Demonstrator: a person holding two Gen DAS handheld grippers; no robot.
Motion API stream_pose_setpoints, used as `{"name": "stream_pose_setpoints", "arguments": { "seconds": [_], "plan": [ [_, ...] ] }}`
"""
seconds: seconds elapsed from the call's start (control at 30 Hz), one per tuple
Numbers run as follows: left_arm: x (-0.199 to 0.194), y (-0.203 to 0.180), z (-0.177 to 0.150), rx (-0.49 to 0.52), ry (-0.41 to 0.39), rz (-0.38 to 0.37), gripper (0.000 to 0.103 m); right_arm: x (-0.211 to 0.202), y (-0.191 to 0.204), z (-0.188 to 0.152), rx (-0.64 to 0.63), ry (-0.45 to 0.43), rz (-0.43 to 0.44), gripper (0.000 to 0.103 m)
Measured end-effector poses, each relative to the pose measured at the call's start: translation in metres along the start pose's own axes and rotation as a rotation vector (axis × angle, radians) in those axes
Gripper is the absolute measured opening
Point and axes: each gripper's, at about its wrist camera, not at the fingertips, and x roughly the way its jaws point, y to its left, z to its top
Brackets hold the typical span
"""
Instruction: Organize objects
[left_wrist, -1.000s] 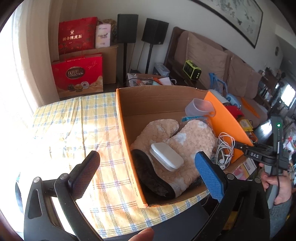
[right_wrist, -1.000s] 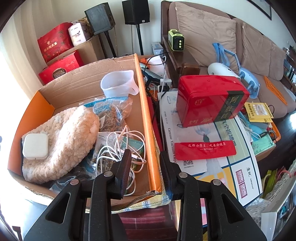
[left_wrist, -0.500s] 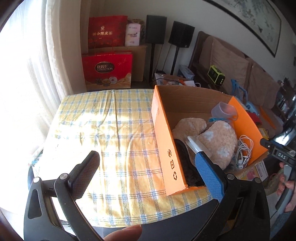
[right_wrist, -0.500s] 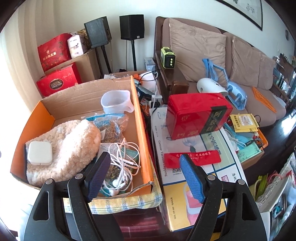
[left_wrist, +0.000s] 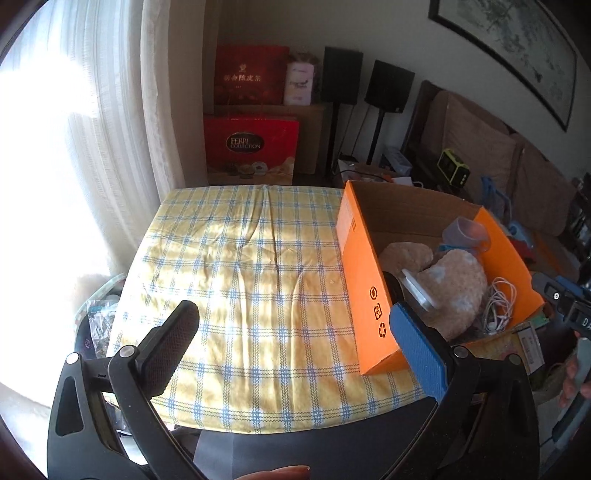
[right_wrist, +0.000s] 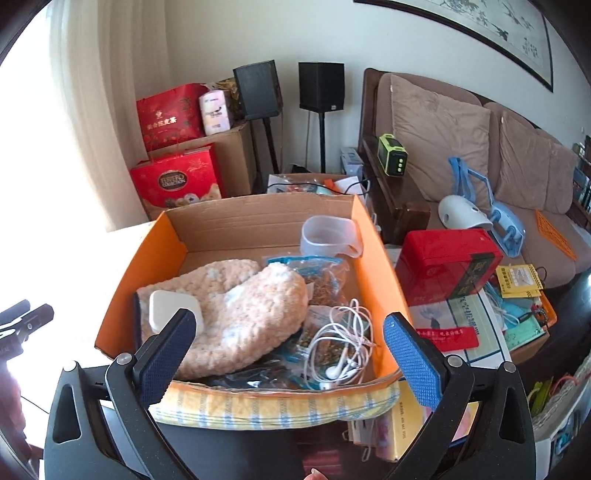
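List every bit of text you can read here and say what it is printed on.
"FERRERO COLLECTION": red gift bag.
Three recycling-type symbols: orange box.
Gold characters on upper red bag: too blurred to read.
Print on red tin, yellow leaflet, papers: too small to read.

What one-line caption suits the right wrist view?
Open right tool above an orange box holding slippers and earphones.

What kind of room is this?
Most likely a home living room: a cushioned sofa, two speakers on stands, and a framed painting on the wall.
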Motion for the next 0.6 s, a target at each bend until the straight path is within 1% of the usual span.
{"name": "stream_pose_setpoints", "arguments": {
  "seconds": [0.13,0.27,0.43,0.6],
  "plan": [
    [-0.012,0.005,-0.004,-0.009,-0.032,0.030,0.103,-0.005,0.018,-0.005,-0.008,-0.017,0.020,0.102],
    [-0.017,0.008,-0.008,-0.007,-0.035,0.065,0.103,-0.008,0.032,-0.012,-0.004,-0.023,0.029,0.102],
    [-0.019,0.012,-0.016,-0.023,-0.021,0.064,0.103,-0.006,0.044,-0.022,-0.023,-0.010,0.037,0.102],
    [-0.021,0.012,-0.023,-0.031,-0.018,0.066,0.103,-0.005,0.048,-0.032,0.003,-0.001,0.048,0.102]
  ]
}}
